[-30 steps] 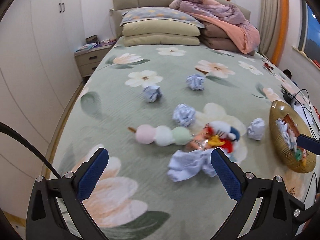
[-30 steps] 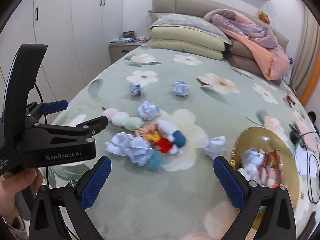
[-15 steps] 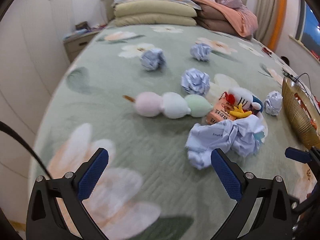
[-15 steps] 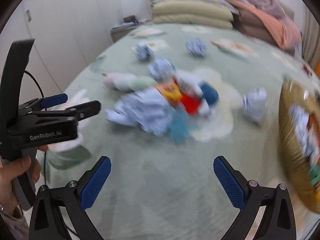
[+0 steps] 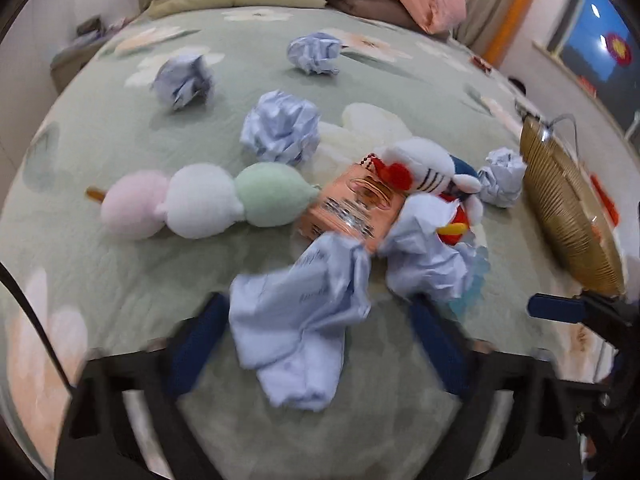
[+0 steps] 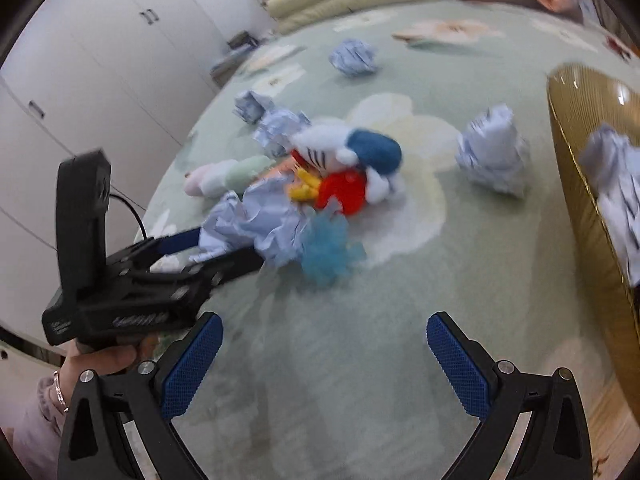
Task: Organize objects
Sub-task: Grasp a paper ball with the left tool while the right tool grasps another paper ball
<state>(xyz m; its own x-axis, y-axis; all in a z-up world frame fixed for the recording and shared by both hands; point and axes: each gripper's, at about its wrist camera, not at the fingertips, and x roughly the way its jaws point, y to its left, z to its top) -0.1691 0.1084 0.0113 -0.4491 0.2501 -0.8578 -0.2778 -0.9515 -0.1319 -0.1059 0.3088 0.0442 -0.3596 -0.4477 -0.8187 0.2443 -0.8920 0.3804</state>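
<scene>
I'm working over a bed (image 5: 132,288) with a green floral quilt, pillows at its head. My left gripper (image 5: 316,344) is closing with the crumpled paper sheet (image 5: 304,320) between its jaws; whether the pads already press it I cannot tell through the blur. I judge the grip should land on the thick folds, not a loose flap, and clear of the neighbouring paper wad (image 5: 424,264). That sheet is pale blue, loosely crushed, with faint print. My right gripper (image 6: 324,364) hangs wide open over bare quilt, holding nothing. Just beyond lie an orange packet (image 5: 352,208), a plush toy (image 5: 424,168) and the dango plush (image 5: 200,204). The gold basket (image 6: 580,184) to the right already holds paper.
</scene>
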